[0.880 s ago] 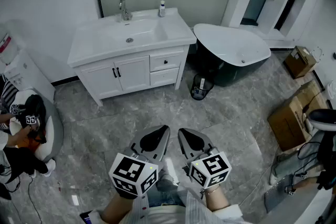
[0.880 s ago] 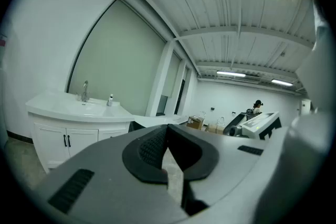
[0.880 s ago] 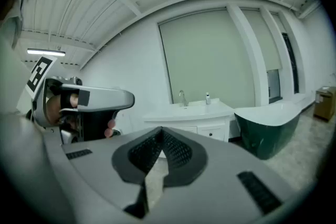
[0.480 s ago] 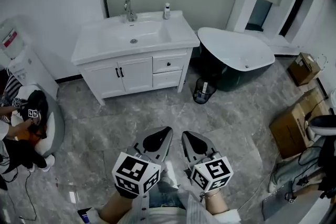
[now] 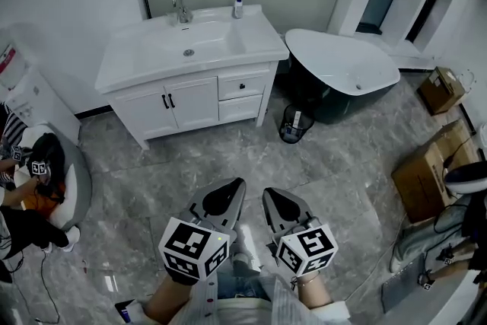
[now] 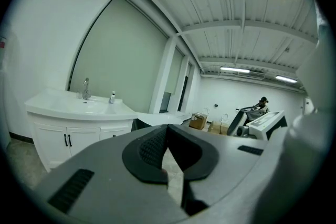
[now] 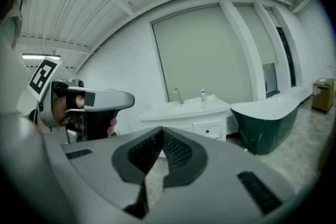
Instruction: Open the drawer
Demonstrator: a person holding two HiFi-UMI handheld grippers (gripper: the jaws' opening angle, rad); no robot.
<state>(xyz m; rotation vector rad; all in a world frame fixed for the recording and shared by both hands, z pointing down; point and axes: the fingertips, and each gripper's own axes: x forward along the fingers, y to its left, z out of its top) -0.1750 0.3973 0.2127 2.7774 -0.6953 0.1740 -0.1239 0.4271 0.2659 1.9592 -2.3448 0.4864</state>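
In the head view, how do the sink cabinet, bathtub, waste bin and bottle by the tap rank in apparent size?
Largest to smallest:
sink cabinet
bathtub
waste bin
bottle

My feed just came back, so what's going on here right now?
A person stands on the tiled floor with a gripper in each hand, held low in front of the body. The left gripper and the right gripper both have their jaws together with nothing between them. The white sink cabinet stands away across the floor, and its top drawer is shut. Neither gripper touches it.
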